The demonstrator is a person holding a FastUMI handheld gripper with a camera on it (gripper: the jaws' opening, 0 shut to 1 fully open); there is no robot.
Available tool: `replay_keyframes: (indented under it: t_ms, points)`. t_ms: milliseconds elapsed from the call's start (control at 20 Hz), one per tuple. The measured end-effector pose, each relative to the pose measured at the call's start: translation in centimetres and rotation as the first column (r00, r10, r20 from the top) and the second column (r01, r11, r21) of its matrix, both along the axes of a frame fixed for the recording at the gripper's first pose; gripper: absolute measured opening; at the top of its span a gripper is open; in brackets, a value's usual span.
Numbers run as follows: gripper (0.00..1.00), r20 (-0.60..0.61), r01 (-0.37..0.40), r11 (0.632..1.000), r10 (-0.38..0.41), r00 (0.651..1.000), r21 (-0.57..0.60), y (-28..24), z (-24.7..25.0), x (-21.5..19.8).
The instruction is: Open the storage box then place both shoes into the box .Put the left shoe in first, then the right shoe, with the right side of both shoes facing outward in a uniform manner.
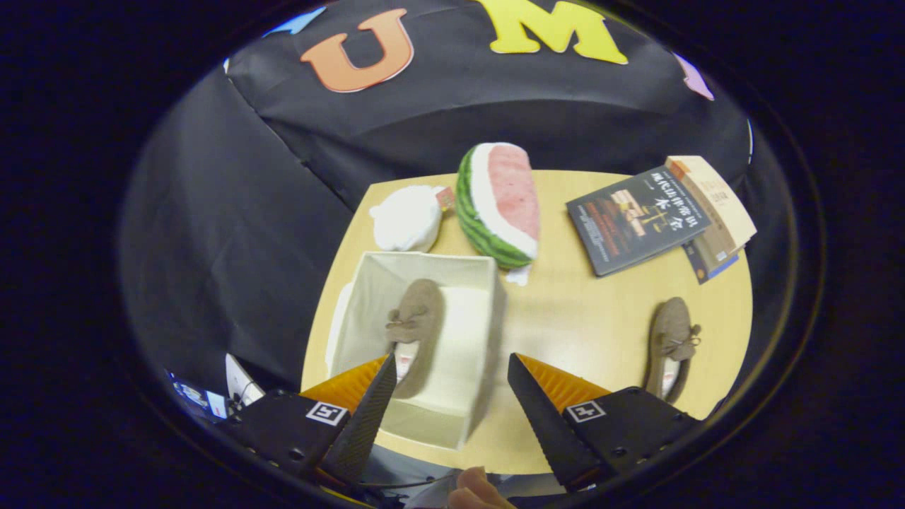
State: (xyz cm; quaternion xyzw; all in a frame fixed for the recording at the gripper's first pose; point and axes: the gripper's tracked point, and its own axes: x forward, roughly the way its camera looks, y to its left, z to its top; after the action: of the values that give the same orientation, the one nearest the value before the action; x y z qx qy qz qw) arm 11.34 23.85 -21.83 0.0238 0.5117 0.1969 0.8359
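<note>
An open cream fabric storage box (pixel 488 283) stands on the round wooden table (pixel 565 297), just ahead of my fingers. One brown moccasin shoe (pixel 418 318) with a bow lies inside the box, toe pointing away, its heel partly behind my left finger (pixel 371 413). The second brown shoe (pixel 672 339) lies on the table to the right, beyond my right finger (pixel 541 410). My gripper (pixel 452 367) hangs open above the box's near right wall with nothing between its fingers.
A watermelon-slice plush (pixel 498 205) and a white plush (pixel 406 218) sit beyond the box. Two stacked books (pixel 654 215) lie at the table's far right. A fingertip (pixel 474 491) shows under the gripper. Small objects (pixel 226 392) lie off the table's left.
</note>
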Motion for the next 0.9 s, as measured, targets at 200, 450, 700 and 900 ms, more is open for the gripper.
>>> replay_keyframes:
  t_ms: [200, 450, 700, 900]
  points:
    - [0.97, -0.044, 0.056, 0.998, -0.057, 0.997, -0.022, -8.0, -2.3, 0.5]
    - [0.96, -0.092, 0.118, 0.991, -0.123, 0.988, -0.064, -17.4, -6.7, 1.5]
    - [0.96, -0.084, 0.161, 0.973, -0.177, 0.981, -0.168, -26.9, -10.9, 2.7]
    - [0.96, -0.064, 0.171, 0.945, -0.196, 0.979, -0.277, -33.0, -14.1, 4.1]
